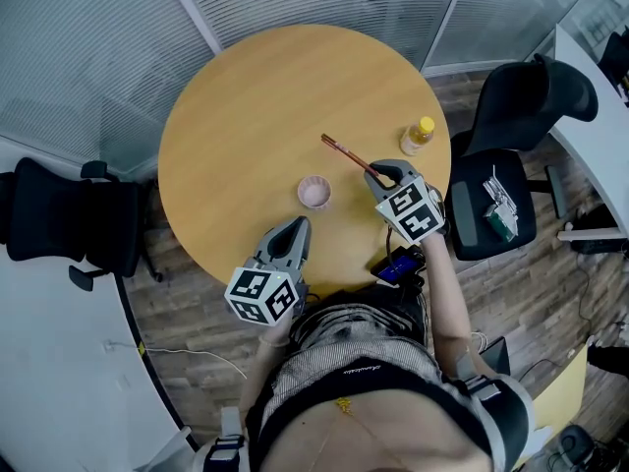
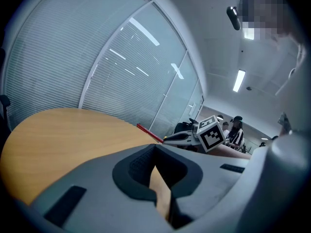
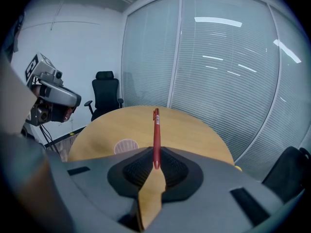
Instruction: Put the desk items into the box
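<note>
We see the round wooden table (image 1: 246, 96) whole only in the head view; the left gripper view cuts it off. The left gripper (image 2: 155, 148), near the table's front edge, has jaws pressed together on nothing. The right gripper (image 3: 156, 152) pinches one end of the slim red pen (image 3: 156, 130), which juts over the tabletop, its gripped end hidden, near the small pink ribbed cup (image 1: 314, 193)

Round wooden table (image 1: 256, 96), black office chairs (image 1: 521, 106), blinded glass walls (image 1: 88, 57)
</note>
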### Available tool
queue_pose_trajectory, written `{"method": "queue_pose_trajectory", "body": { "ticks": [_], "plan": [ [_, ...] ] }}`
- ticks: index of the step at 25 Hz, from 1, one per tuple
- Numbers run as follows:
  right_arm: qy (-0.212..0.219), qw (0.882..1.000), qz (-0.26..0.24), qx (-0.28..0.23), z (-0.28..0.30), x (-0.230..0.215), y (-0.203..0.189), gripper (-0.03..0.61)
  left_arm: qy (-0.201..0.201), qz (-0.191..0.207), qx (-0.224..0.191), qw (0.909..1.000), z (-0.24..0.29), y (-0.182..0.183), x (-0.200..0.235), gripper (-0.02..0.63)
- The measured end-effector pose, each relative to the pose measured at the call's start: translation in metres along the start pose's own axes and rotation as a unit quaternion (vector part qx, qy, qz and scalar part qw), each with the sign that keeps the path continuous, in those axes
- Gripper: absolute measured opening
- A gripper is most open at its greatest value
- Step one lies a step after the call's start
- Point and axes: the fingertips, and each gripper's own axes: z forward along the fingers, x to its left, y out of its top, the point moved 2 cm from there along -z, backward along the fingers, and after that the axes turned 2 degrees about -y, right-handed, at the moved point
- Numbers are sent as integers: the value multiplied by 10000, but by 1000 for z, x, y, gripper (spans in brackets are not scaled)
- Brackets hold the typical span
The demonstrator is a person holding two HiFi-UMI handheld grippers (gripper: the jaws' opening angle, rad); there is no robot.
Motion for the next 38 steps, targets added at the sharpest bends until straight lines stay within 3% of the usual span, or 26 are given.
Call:
{"method": "queue_pose_trajectory", "body": {
  "ticks": [17,26,38],
  "plan": [
    [181,9986,-378,-330,-21,18,40,60,278,-99,-176,9994,-23,-1,10,1],
    [417,9972,-611,107,3,42,26,60,468,-161,-244,9985,-38,-2,21,2],
    [650,9893,-935,913,28,62,-5,60,419,-224,-209,9987,-37,-1,35,1]
  ]
}}
